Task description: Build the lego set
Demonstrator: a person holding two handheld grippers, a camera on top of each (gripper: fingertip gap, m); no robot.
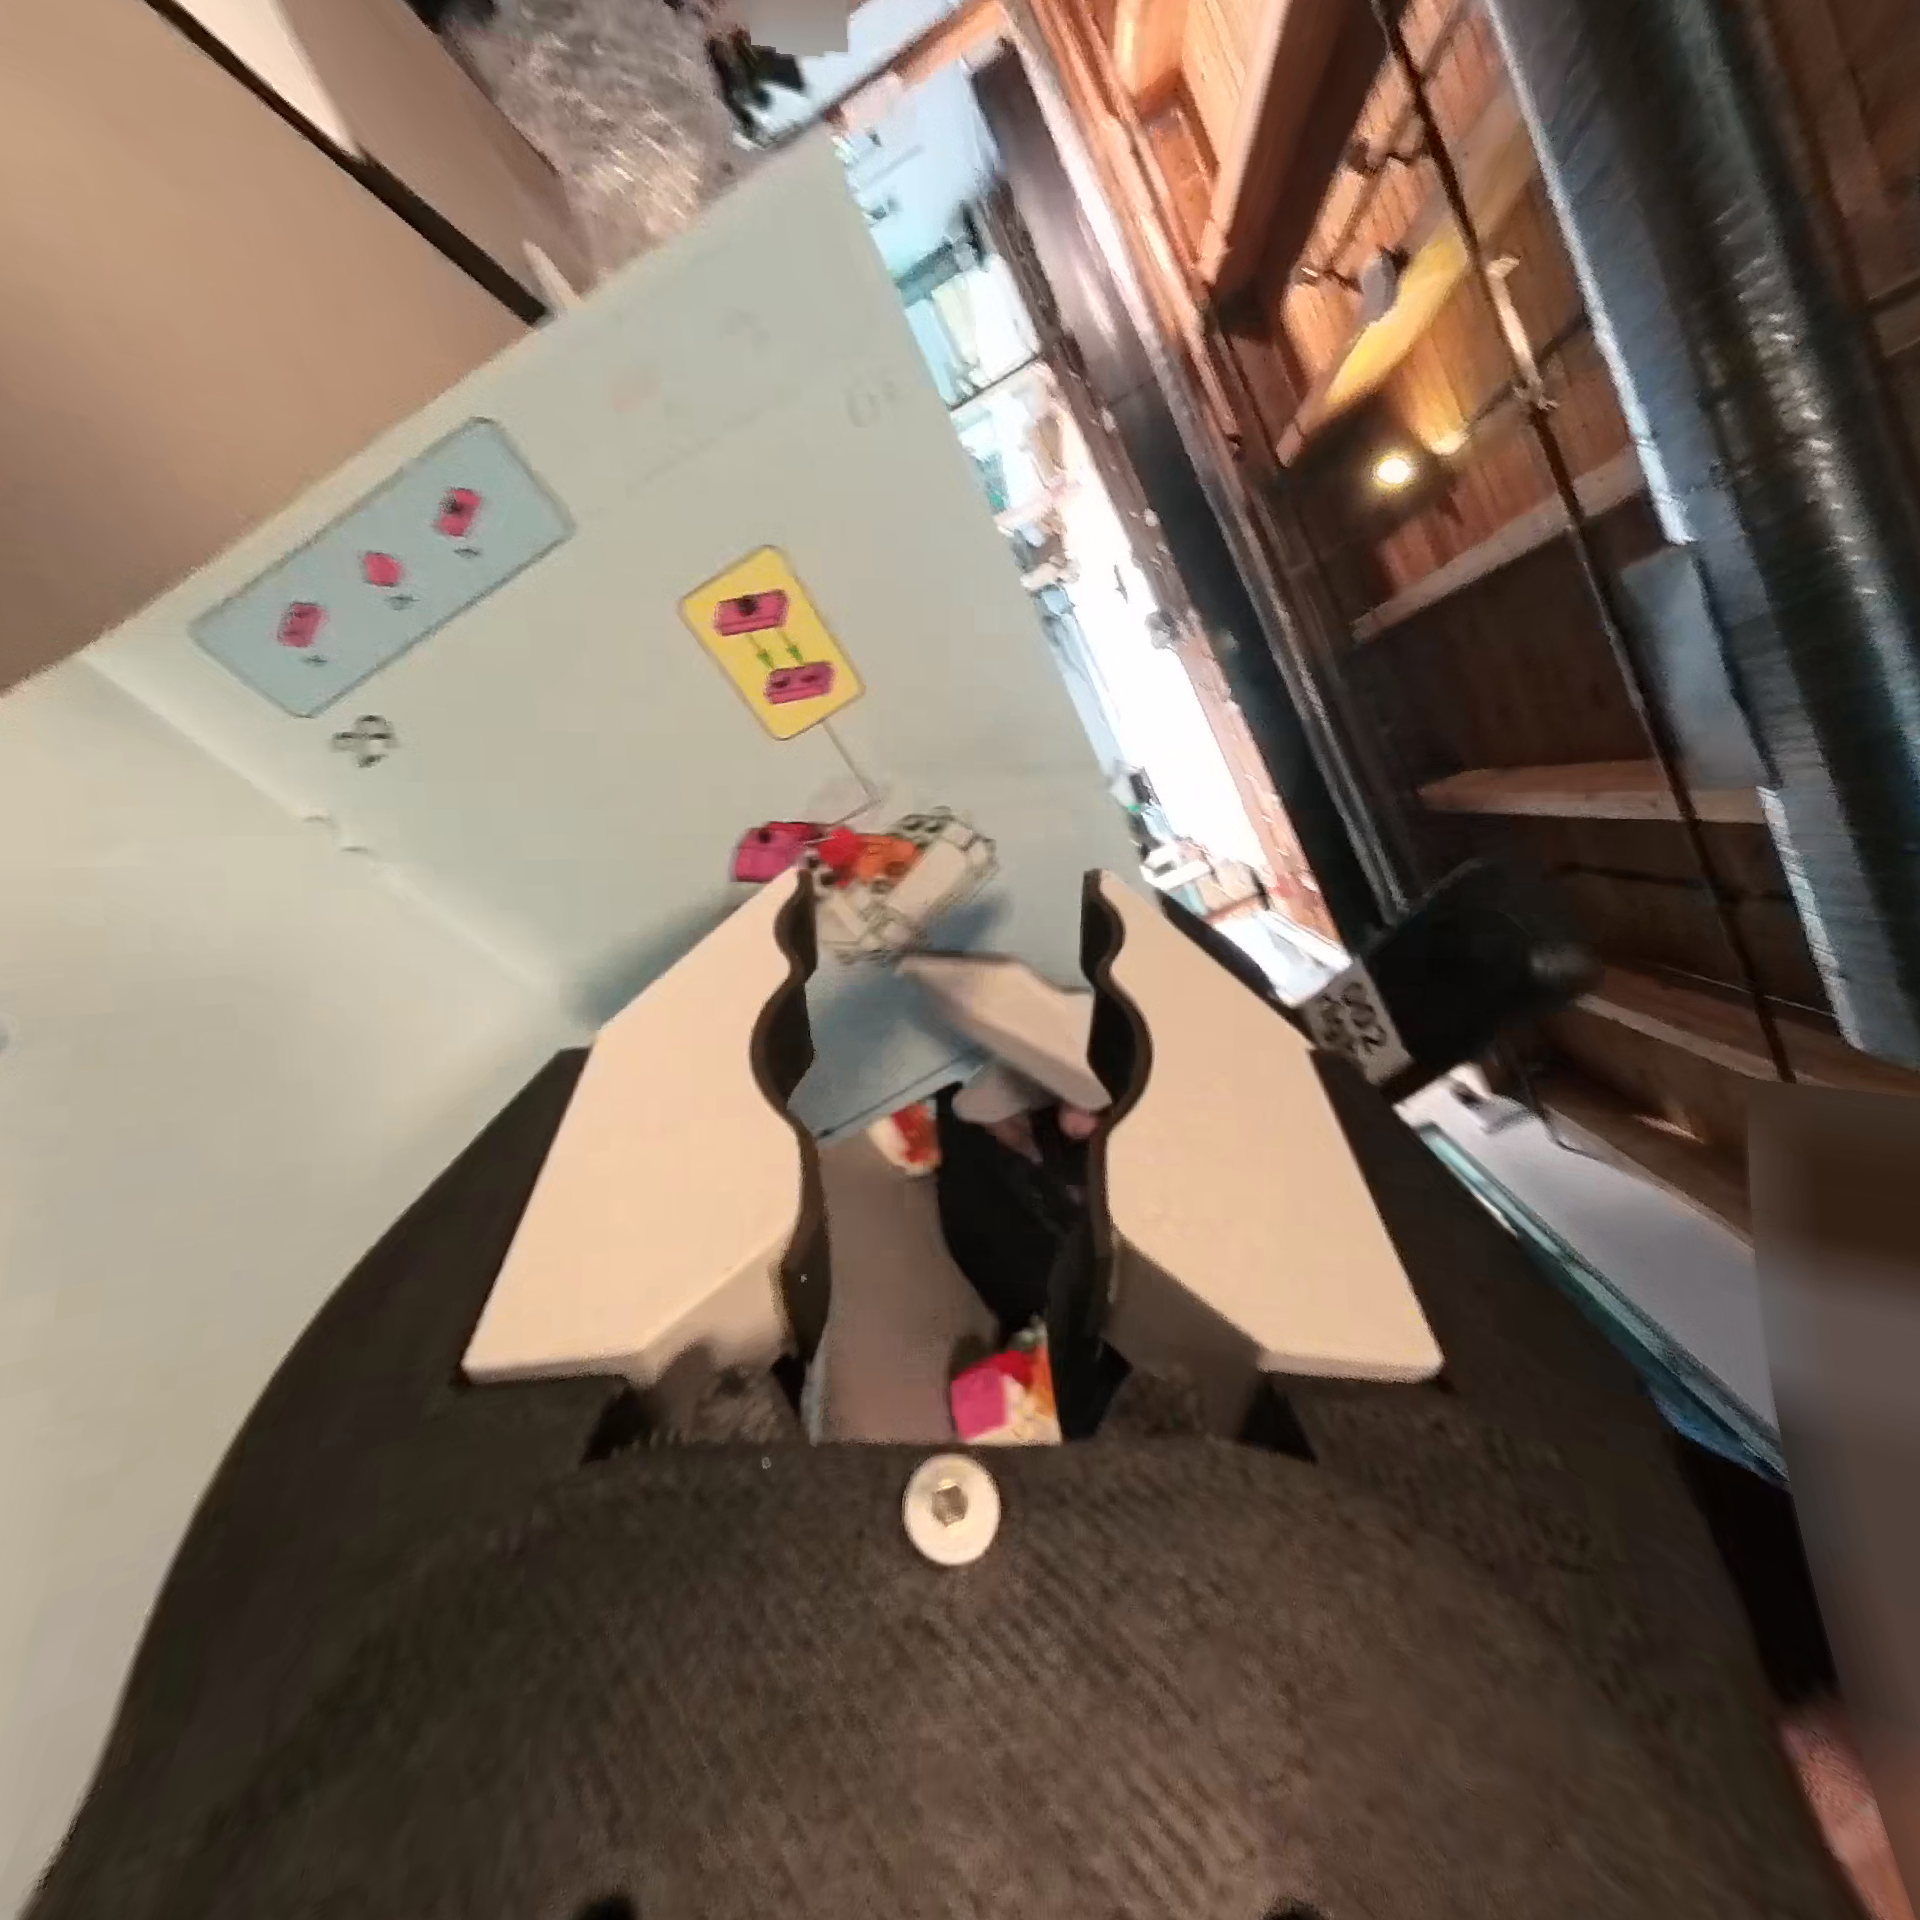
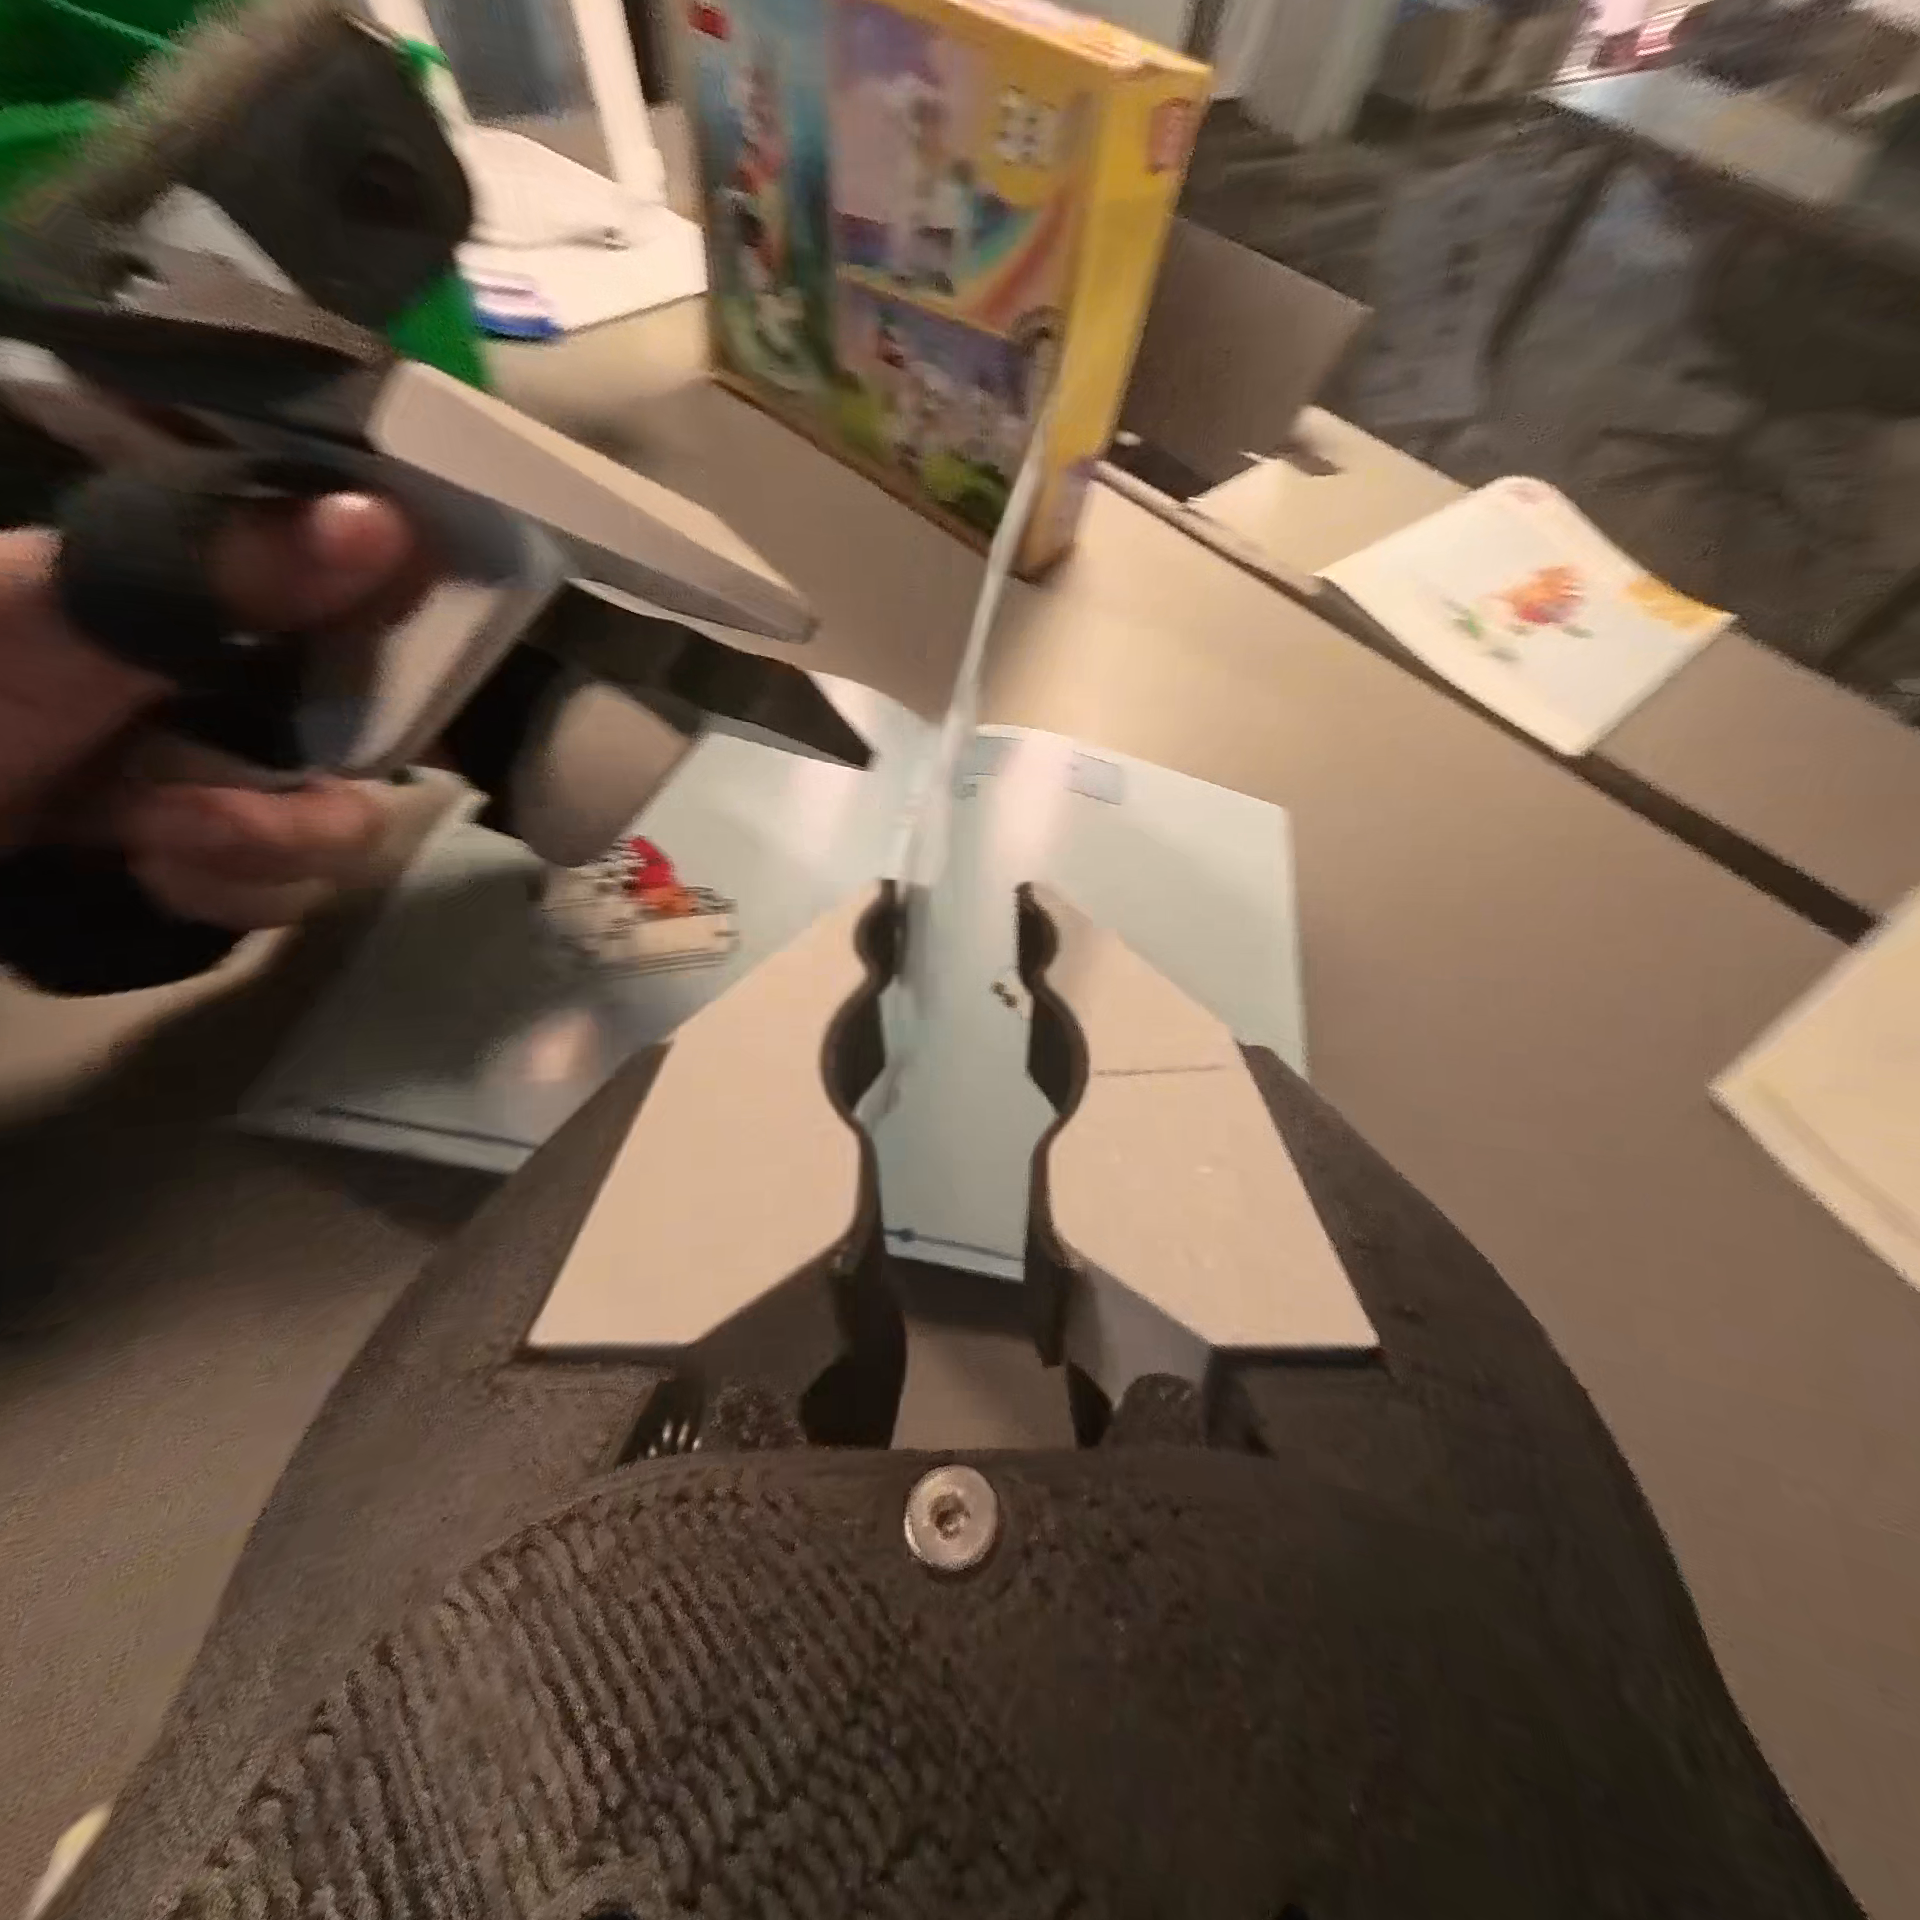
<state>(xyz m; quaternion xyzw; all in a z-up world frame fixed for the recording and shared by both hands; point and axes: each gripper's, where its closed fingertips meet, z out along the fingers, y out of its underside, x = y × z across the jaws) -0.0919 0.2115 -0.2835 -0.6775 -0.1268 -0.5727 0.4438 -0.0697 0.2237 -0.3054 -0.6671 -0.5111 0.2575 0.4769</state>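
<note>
The instruction booklet (image 2: 1143,862) lies open on the grey table (image 2: 1455,987). One of its pages (image 2: 977,644) stands up on edge between my right gripper's (image 2: 956,894) parted jaws, close to its left finger (image 2: 769,1039). My left gripper (image 1: 943,883) is open and empty, facing the raised page (image 1: 520,831) with its printed build steps. In the right wrist view it hangs over the booklet's left side (image 2: 831,686), held by a hand. Between its fingers I see a right gripper finger (image 1: 1018,1018) and a small pink and orange brick assembly (image 1: 992,1397) on the table.
The lego box (image 2: 935,260) stands upright behind the booklet. A second booklet (image 2: 1527,613) lies at the far right and a white sheet or tray (image 2: 1839,1091) at the right edge. A seam (image 2: 1714,862) divides the tables. Less than 4 cm separates the two grippers' tips.
</note>
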